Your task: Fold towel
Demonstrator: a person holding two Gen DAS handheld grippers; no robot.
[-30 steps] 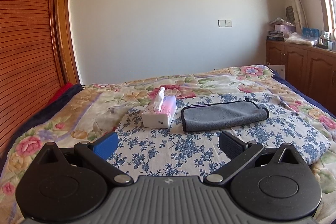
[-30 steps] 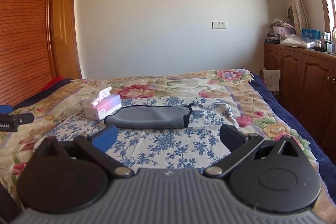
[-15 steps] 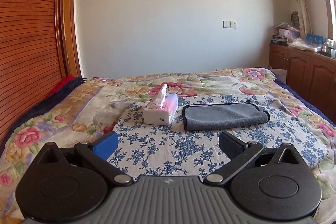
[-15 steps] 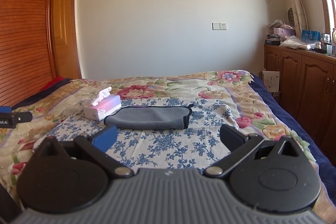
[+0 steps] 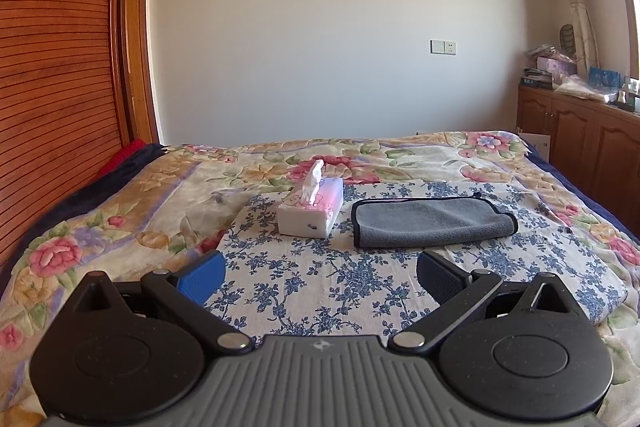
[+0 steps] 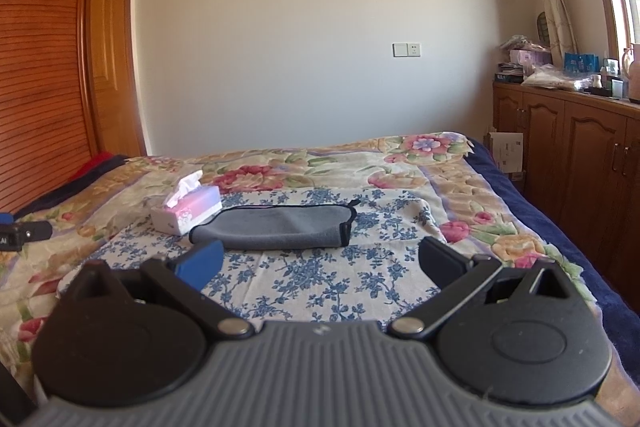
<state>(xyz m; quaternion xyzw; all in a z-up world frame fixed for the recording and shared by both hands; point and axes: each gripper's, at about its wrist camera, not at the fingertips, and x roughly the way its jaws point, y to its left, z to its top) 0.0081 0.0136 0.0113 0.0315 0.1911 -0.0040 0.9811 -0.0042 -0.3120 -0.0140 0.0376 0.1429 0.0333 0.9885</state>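
A grey towel (image 5: pixel 432 223) with dark edging lies folded flat on the blue-flowered cloth (image 5: pixel 320 287) spread on the bed; it also shows in the right wrist view (image 6: pixel 276 227). My left gripper (image 5: pixel 320 277) is open and empty, held above the cloth short of the towel. My right gripper (image 6: pixel 320 265) is open and empty, just short of the towel's near edge. The tip of the left gripper shows at the far left of the right wrist view (image 6: pixel 24 233).
A white and pink tissue box (image 5: pixel 312 211) stands on the cloth just left of the towel, also seen in the right wrist view (image 6: pixel 188 209). A wooden wardrobe (image 5: pixel 52 67) stands left of the bed. Wooden cabinets (image 6: pixel 580 163) with clutter stand at the right.
The left gripper has tilted and shifted a little, so the towel and tissue box sit slightly higher in its view. The right gripper has barely moved. Both stay open.
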